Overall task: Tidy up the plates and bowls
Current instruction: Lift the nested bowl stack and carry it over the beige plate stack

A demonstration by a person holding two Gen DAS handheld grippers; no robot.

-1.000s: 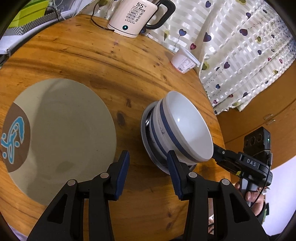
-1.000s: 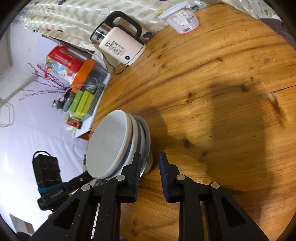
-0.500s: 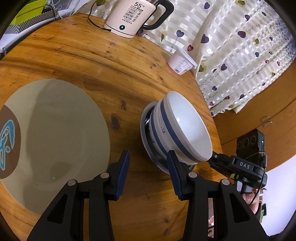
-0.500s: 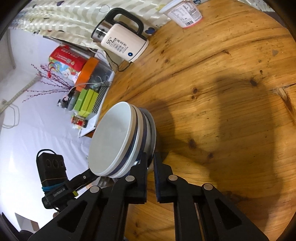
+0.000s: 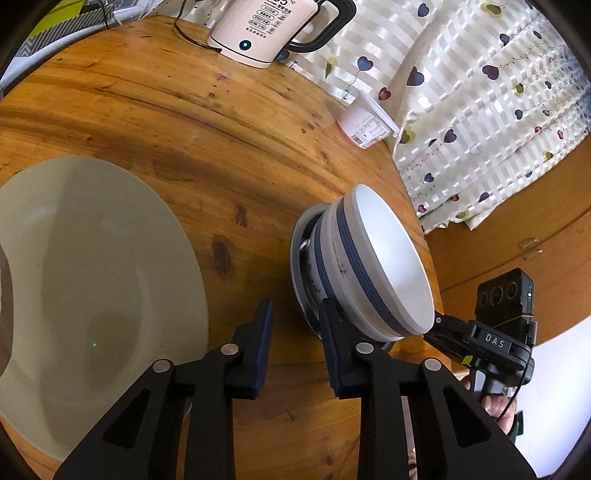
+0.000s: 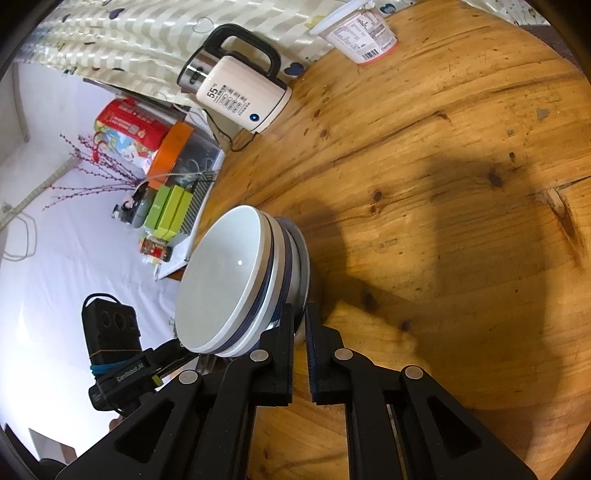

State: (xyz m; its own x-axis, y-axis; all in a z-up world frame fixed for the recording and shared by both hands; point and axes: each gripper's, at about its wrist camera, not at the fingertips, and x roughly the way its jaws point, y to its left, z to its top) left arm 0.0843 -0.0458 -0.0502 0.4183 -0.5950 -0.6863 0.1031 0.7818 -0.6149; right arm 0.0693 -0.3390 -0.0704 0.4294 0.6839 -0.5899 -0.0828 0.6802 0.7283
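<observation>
White bowls with blue bands (image 5: 373, 269) sit nested on a small plate (image 5: 297, 266) near the round wooden table's right edge. They also show in the right wrist view (image 6: 229, 284), with the plate rim (image 6: 303, 258) under them. My right gripper (image 6: 300, 321) is shut on that plate's rim. My left gripper (image 5: 294, 325) is open; its right finger touches or nearly touches the stack's near side. A large beige plate (image 5: 92, 280) lies on the table to the left of it.
A cream electric kettle (image 5: 266, 29) stands at the table's back, seen also in the right wrist view (image 6: 240, 96). A white yogurt tub (image 5: 364, 125) sits near the heart-print curtain (image 5: 480, 92). Boxes and a red tin (image 6: 133, 125) stand on a side shelf.
My right gripper closed from a narrow gap onto the small plate's rim. My left gripper drew nearer the stack and its gap narrowed a little.
</observation>
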